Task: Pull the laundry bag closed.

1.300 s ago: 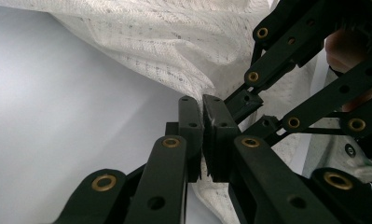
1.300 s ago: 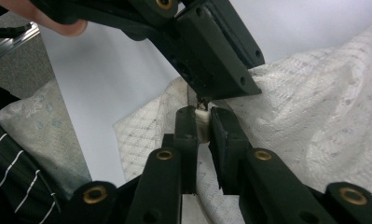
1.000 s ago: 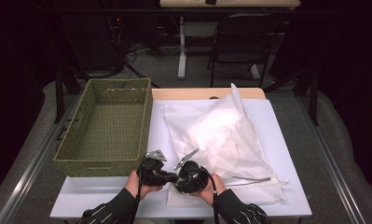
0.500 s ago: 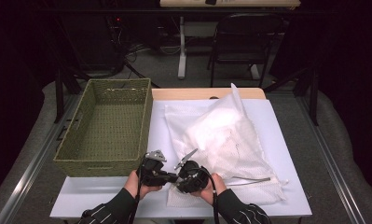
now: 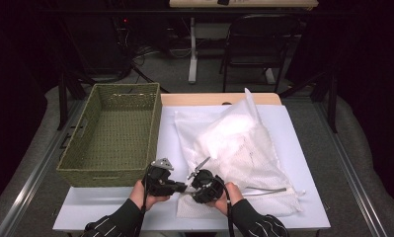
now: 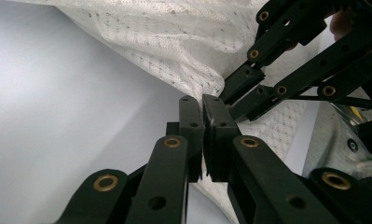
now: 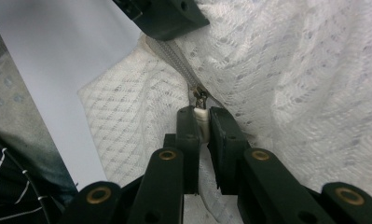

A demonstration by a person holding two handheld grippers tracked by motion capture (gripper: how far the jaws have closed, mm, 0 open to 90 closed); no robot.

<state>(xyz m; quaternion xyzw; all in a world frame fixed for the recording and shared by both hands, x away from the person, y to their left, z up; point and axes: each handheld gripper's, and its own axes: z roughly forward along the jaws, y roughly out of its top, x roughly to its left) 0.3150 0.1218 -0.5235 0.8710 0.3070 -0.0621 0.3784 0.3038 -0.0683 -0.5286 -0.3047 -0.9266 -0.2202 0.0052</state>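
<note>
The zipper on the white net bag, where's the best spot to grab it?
Grab the small pull tab hanging from the zipper, pinching its flat faces from both sides, as the right hand-held gripper does. It sticks out from the mesh bag, so the jaws catch no fabric.

Left gripper (image 5: 183, 187), right gripper (image 5: 193, 184) tip to tip, low; both jaws clamped.

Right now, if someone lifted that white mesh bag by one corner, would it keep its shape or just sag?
Probably sag: the white mesh laundry bag lies crumpled in soft folds on the white table. It looks light, being thin openwork net. It would likely drag rather than slide, though the right gripper pinching the zipper pull and the left gripper clamping the fabric steady it.
</note>
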